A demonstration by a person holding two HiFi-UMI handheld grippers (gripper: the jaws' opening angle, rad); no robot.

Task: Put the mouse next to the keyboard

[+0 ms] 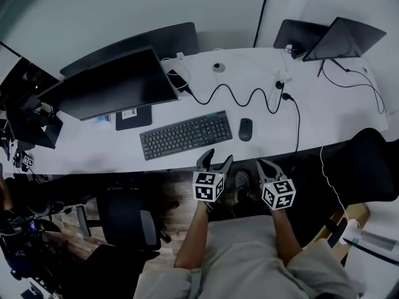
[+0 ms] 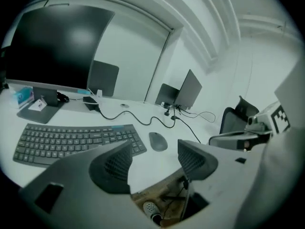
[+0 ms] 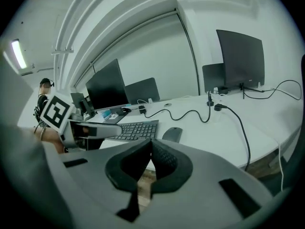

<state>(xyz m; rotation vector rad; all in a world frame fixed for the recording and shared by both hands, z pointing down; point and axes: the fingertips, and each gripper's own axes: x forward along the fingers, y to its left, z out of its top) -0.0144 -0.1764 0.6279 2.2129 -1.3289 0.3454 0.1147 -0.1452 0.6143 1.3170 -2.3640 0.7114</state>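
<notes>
Lying just beside the keyboard [image 1: 186, 134] on the desk [image 1: 324, 123], the mouse [image 1: 245, 129]; left gripper [image 1: 218, 157] jaws apart, empty; right gripper [image 1: 263, 165] jaws together, seemingly empty.

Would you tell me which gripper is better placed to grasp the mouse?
Probably the left gripper: its jaws stand open, with the mouse lined up just ahead of them. The right gripper is about as near, but shut.

We see an office: a white tabletop [image 1: 324, 123] with monitors [image 1: 115, 83], a keyboard [image 1: 186, 134], and office chairs [image 1: 128, 220].
</notes>
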